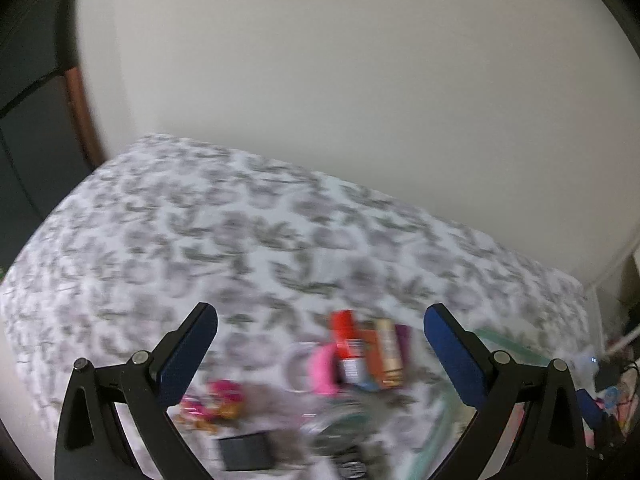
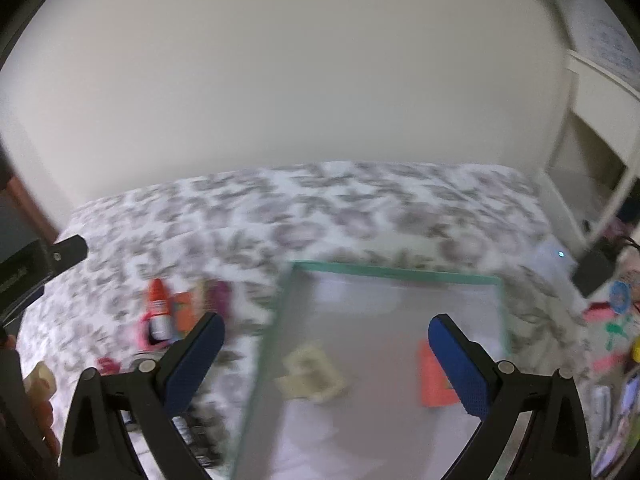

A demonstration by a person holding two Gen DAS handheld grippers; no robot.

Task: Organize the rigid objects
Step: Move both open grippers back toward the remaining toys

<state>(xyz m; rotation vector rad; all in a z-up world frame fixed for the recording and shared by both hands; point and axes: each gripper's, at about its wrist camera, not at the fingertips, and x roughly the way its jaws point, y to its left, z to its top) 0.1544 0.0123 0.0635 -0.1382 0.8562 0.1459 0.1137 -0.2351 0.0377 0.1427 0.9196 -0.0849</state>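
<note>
Tray (image 2: pixel 394 273) on bed (image 2: pixel 280 200) – bottles (image 2: pixel 160 308) left, card (image 2: pixel 434 380) + clip (image 2: pixel 312 376) inside.

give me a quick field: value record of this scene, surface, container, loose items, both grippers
surface: floral bedspread
container: green-rimmed tray, right of the clutter
in tray: cream object, orange card
loose items: red-capped bottle, gold tube, pink object, black box
left hand-held gripper: open, empty, over the clutter
right hand-held gripper: open, empty, over the tray
image quality: blurred, small items hard to identify
</note>
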